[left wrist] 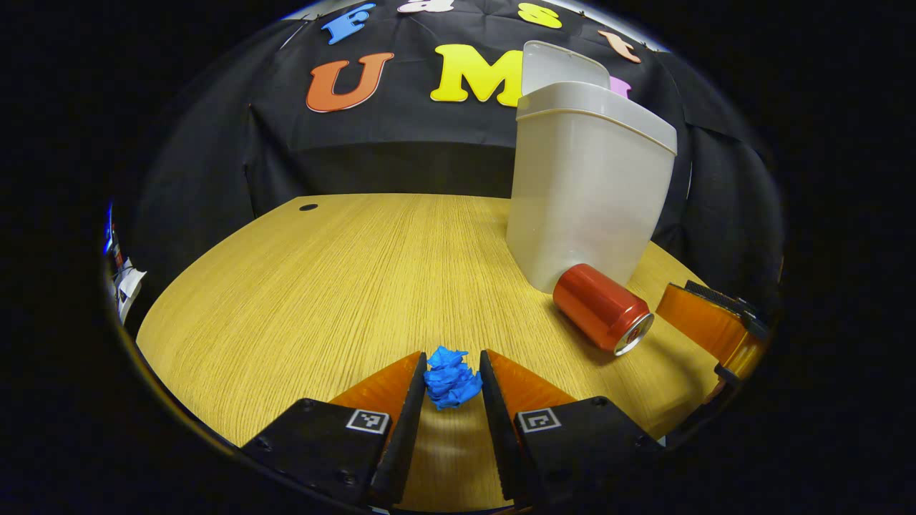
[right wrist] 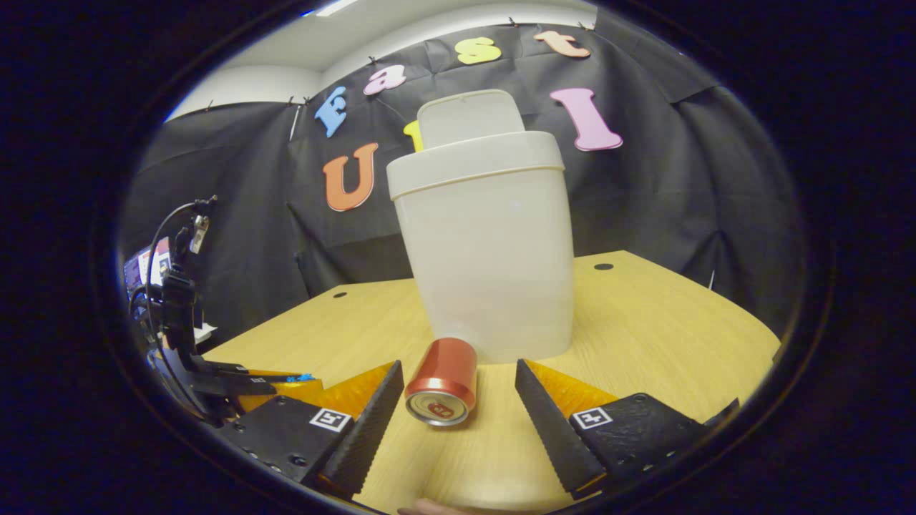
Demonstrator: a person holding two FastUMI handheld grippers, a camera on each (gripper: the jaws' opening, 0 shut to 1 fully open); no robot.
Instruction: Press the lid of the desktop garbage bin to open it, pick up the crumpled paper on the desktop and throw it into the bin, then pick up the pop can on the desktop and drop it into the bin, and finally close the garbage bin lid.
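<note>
Your left claw (left wrist: 451, 379) grips the paper (left wrist: 451, 378); your right claw (right wrist: 454, 400) stands open around the can (right wrist: 442, 390), bin (right wrist: 490, 243) lid (right wrist: 469, 118) up.

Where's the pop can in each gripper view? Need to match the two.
Left gripper view: the pop can lies on its side right of centre, at the foot of the garbage bin, open end toward the camera, off to the right of this tool's fingers.
Right gripper view: the pop can lies low at centre, between this tool's open fingers, in front of the bin.
Shared landmark: the bin, lid raised.
</note>
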